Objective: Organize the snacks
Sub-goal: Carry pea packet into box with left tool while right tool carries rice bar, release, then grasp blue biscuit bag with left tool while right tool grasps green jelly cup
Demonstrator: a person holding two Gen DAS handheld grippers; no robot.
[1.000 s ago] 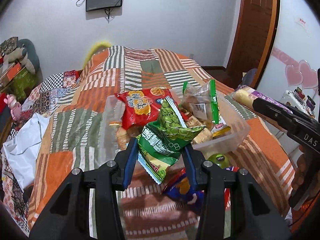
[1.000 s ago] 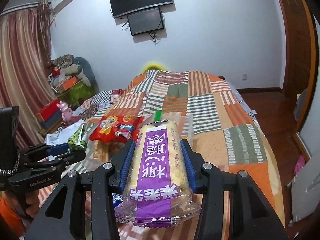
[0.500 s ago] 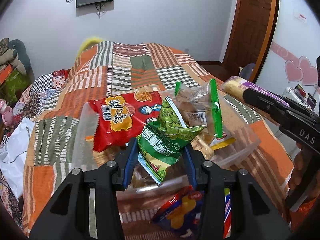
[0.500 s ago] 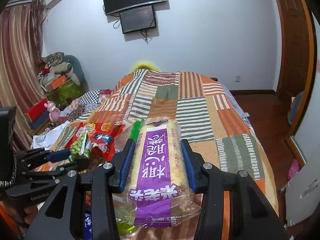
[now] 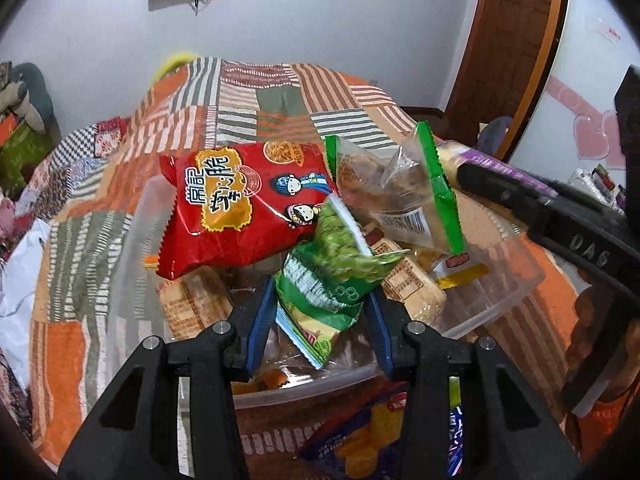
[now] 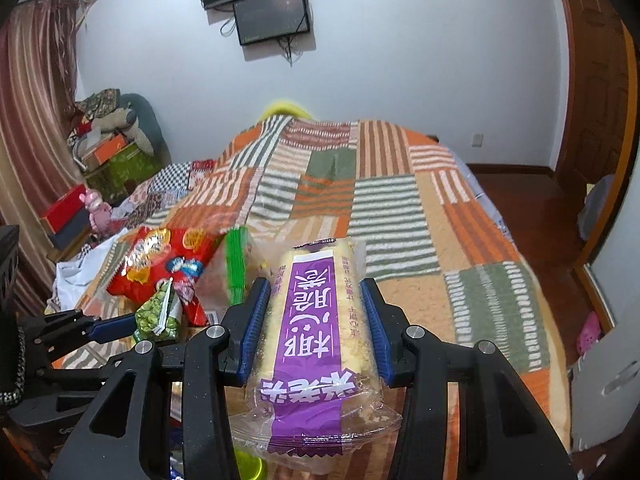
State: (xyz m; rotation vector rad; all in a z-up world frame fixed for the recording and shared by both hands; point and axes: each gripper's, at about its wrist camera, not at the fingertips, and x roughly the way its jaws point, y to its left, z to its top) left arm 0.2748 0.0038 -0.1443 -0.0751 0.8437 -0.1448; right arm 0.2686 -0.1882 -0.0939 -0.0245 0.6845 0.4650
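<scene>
Left wrist view showed the left tool (image 5: 320,320) clamped on a green snack bag (image 5: 332,280) above a clear bin (image 5: 500,296); the right tool (image 6: 316,328) gripped a purple-labelled cake pack (image 6: 316,336).

I see a patchwork striped bedspread (image 6: 384,208), two dark screens (image 6: 272,16) on the white wall, a wooden door (image 5: 516,52), striped curtains (image 6: 28,120) and stuffed toys (image 6: 116,120) piled left

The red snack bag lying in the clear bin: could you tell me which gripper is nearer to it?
Left. The left gripper, holding the green pea packet, sits just below the red snack bag. The right gripper, clamping the purple-label roll, is off to its right.
</scene>
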